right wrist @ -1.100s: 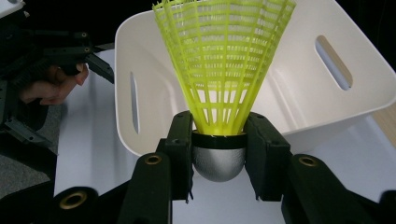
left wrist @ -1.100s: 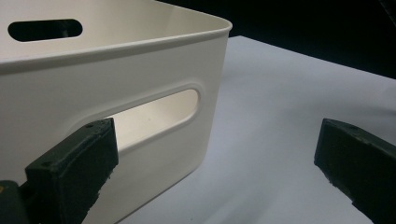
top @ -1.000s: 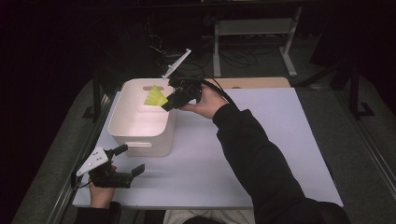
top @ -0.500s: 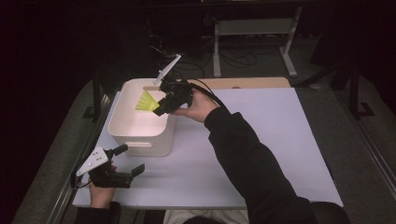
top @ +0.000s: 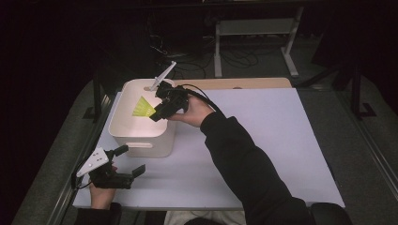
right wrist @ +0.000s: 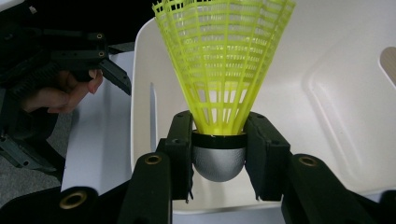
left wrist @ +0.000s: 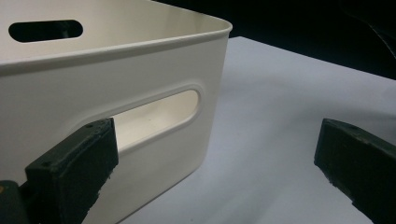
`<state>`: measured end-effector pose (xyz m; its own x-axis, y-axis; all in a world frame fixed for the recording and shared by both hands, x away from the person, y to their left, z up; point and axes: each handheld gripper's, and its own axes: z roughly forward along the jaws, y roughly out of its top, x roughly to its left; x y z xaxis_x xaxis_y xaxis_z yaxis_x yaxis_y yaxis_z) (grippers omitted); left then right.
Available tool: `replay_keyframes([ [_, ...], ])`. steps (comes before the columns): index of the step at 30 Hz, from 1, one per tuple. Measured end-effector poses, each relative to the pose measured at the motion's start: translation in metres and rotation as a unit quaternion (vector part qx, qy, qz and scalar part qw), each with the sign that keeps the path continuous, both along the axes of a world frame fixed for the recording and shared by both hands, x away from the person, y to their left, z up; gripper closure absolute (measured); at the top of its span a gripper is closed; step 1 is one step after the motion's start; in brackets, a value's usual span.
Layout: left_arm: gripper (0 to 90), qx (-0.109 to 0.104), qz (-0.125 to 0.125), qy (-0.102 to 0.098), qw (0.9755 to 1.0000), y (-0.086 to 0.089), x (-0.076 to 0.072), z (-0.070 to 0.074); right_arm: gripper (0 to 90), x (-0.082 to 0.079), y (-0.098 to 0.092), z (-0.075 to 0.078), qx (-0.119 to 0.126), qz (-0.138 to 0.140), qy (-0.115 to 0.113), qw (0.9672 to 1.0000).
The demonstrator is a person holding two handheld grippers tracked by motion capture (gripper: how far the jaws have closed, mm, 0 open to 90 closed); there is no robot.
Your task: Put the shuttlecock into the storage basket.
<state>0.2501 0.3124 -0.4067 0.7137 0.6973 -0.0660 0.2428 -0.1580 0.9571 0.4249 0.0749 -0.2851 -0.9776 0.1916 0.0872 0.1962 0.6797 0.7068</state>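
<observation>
A yellow shuttlecock (top: 142,107) with a silver cap (right wrist: 218,161) hangs over the inside of a white bin (top: 123,132). My right gripper (top: 158,114) is shut on its cap, and in the right gripper view (right wrist: 219,154) the skirt fans upward above the bin floor. My left gripper (top: 132,161) stands open on the table just in front of the bin. In the left gripper view its jaws (left wrist: 215,154) are wide apart, with the bin's handle slot (left wrist: 156,116) close ahead.
The bin (left wrist: 140,65) sits at the left of a white table top (top: 263,136). A wooden strip (top: 234,83) runs along the far edge. Cables and a metal stand (top: 253,28) lie on the dark floor behind.
My right gripper has carried the shuttlecock leftward and a little lower, further over the inside of the bin. The left gripper has stayed where it was.
</observation>
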Motion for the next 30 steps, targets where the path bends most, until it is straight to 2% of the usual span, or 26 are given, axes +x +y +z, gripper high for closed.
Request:
replay_keyframes([
  [10,0.0,-0.001,0.0,0.0,1.0,0.0,0.0,0.0,63.7,0.002,0.007,-0.016,-0.005,0.003,0.009,0.9999],
  [25,0.0,0.0,0.0,0.0,1.0,0.0,0.0,0.0,63.4,0.004,0.015,-0.031,-0.012,0.008,0.023,0.9996],
  [27,0.0,-0.001,0.0,0.0,1.0,0.0,0.0,0.0,61.7,0.005,0.016,-0.033,-0.012,0.011,0.03,0.9994],
  [28,0.0,0.0,0.0,0.0,1.0,0.0,0.0,0.0,56.1,0.005,0.016,-0.033,-0.014,0.014,0.03,0.9994],
  [30,0.0,0.0,0.0,0.0,1.0,0.0,0.0,0.0,52.0,0.005,0.015,-0.033,-0.016,0.016,0.036,0.9991],
])
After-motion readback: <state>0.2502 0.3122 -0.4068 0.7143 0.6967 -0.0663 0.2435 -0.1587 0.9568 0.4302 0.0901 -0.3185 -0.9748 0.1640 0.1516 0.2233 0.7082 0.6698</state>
